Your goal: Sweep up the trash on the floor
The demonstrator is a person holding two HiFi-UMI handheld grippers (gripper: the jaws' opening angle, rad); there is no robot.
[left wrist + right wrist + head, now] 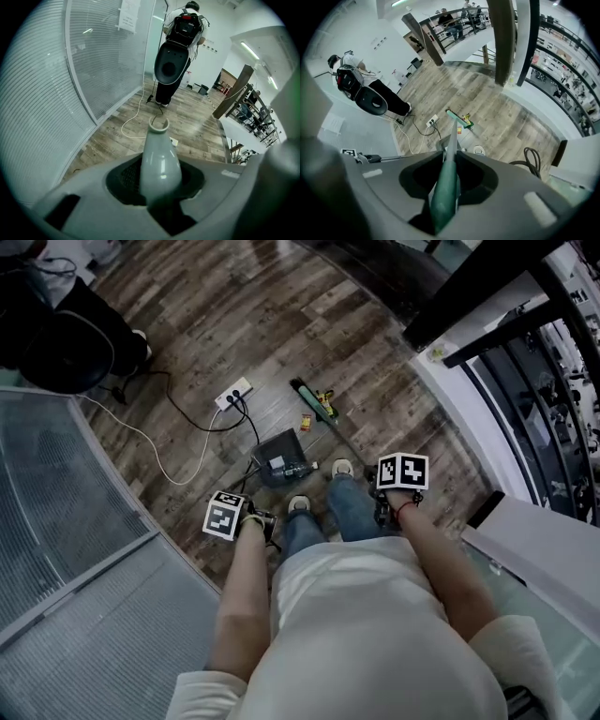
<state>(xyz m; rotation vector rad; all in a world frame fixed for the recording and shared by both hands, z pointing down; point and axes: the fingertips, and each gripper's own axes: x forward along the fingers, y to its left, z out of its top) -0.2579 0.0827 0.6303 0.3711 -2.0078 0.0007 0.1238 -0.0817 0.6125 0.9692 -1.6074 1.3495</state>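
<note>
A green broom head point(312, 398) rests on the wood floor with yellow trash point(325, 405) against it and a small red-and-yellow piece point(306, 423) just beside it. Its green handle point(446, 185) runs back into my right gripper point(447, 190), which is shut on it. In the right gripper view the broom head point(457, 119) and the trash point(467, 120) lie straight ahead. A dark grey dustpan point(278, 456) stands on the floor in front of the person's shoes. My left gripper point(159, 190) is shut on its pale grey handle point(160, 159). In the head view both grippers, left point(246, 519) and right point(394, 495), are held low.
A white power strip point(233, 393) with black and white cables lies left of the dustpan. A person with a backpack point(58, 332) stands at the far left. A glass wall with blinds point(66, 521) runs along the left. A white ledge and dark railing point(525, 381) close the right side.
</note>
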